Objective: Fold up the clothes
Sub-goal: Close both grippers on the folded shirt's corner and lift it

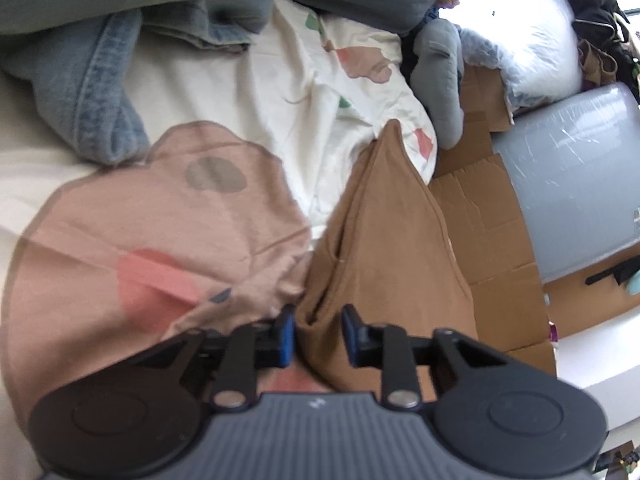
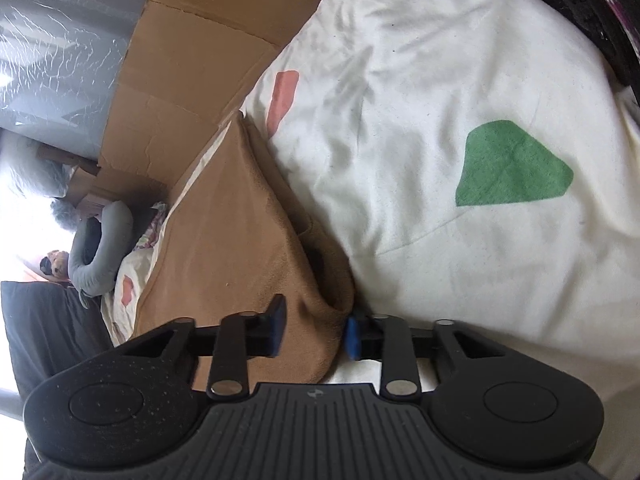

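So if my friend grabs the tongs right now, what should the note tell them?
Left tongs: open, with a bunched end of the brown cloth between the pads.
Right tongs: open around the brown cloth's other end.
The cloth lies in a ridge on the patterned duvet; jeans are piled beyond.
Done: no finished fold visible.
Left: close, fold the cloth, then the pile.

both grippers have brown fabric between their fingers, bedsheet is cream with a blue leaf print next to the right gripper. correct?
Nearly. The leaf print is green, not blue, as the right wrist view shows. The rest holds: the left gripper and right gripper each have the brown garment between their fingers, on the cream bedsheet.
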The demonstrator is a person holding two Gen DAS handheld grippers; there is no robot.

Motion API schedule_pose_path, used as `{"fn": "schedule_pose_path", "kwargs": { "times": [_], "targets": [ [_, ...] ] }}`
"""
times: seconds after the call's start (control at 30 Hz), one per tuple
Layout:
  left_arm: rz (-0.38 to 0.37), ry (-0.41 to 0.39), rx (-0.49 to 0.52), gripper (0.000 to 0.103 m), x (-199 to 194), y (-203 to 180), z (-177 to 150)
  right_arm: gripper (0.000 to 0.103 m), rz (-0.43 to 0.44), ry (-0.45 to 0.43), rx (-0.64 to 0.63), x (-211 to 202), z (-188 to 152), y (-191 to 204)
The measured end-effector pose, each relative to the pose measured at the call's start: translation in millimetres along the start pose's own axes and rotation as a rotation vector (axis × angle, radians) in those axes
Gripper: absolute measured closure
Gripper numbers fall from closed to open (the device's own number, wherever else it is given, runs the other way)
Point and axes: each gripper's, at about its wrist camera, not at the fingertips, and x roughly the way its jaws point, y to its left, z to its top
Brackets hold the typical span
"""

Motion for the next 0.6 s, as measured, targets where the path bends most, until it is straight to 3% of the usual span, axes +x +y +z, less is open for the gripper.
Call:
{"fn": "schedule_pose_path", "kwargs": {
  "times": [0.2, 0.27, 0.6],
  "targets": [
    [-0.006, 0.003, 0.008, 0.089, -2, 1, 2, 0.097, -0.015, 0.006, -0.032, 0, 7, 4],
    [-0.012, 0.003, 0.000, 0.095, -5, 2, 3, 0.097, -0.014, 0.002, -0.034, -2, 10, 7],
    [-0.023, 0.006, -0.015, 0.097, -22, -13, 9, 0.098, -0.001, -0.010, 0.013, -14, 18, 9]
  ]
}}
